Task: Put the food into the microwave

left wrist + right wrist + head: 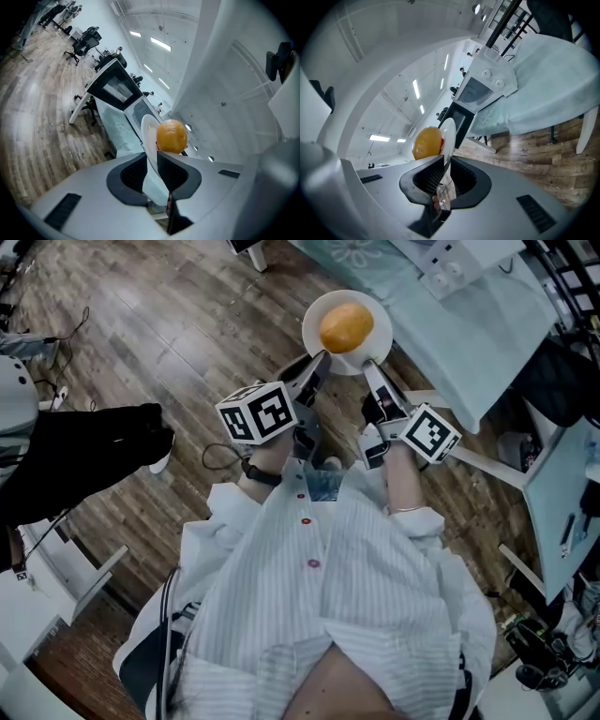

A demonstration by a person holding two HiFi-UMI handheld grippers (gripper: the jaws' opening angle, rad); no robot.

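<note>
A round orange-yellow food item (346,326) lies on a white plate (373,317) held out in front of me over the wooden floor. My left gripper (321,358) is shut on the plate's near left rim and my right gripper (369,365) on its near right rim. In the left gripper view the plate (148,133) runs edge-on between the pads of the left gripper (151,165), with the food (171,136) beside it. The right gripper view shows the plate (447,132) clamped in the right gripper (443,171), food (427,143) to its left. The microwave (483,89) stands ahead on a table.
The table with a pale cloth (487,343) lies just beyond the plate, and the white microwave (450,259) sits on it, a dark door panel (458,121) below it. A dark-clothed figure (84,456) is at the left. Office chairs (84,44) stand far off.
</note>
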